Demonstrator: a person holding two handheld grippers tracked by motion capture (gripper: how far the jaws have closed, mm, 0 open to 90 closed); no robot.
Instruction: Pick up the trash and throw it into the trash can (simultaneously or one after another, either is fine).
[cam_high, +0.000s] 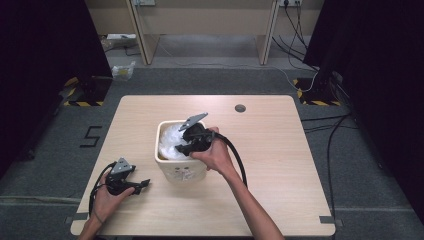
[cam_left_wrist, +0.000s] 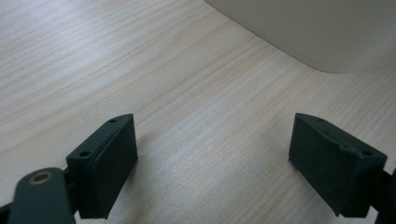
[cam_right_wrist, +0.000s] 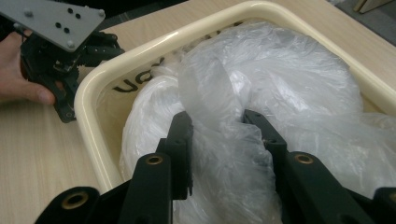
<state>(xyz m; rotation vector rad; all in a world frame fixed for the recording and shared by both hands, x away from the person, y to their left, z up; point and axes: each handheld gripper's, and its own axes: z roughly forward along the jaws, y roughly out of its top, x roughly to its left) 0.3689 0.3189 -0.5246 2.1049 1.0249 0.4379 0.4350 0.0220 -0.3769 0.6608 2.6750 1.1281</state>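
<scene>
Inside the bin (cam_high: 165, 167), right claw (cam_right_wrist: 217, 123) around plastic bag (cam_right_wrist: 289, 88).

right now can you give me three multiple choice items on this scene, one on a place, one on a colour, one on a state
1. Where is the clear plastic bag?
A. inside the cream bin
B. flat on the table
C. on the floor

2. What colour is the bin's rim?
A. red
B. cream
C. blue

3. How does the left gripper stand?
A. shut on the bag
B. shut on the bin
C. open over bare table

Answers:
1 A, the bag bulges within the bin's walls.
2 B, the rim looks pale cream.
3 C, its jaws stand wide apart with only wood between them.
</scene>
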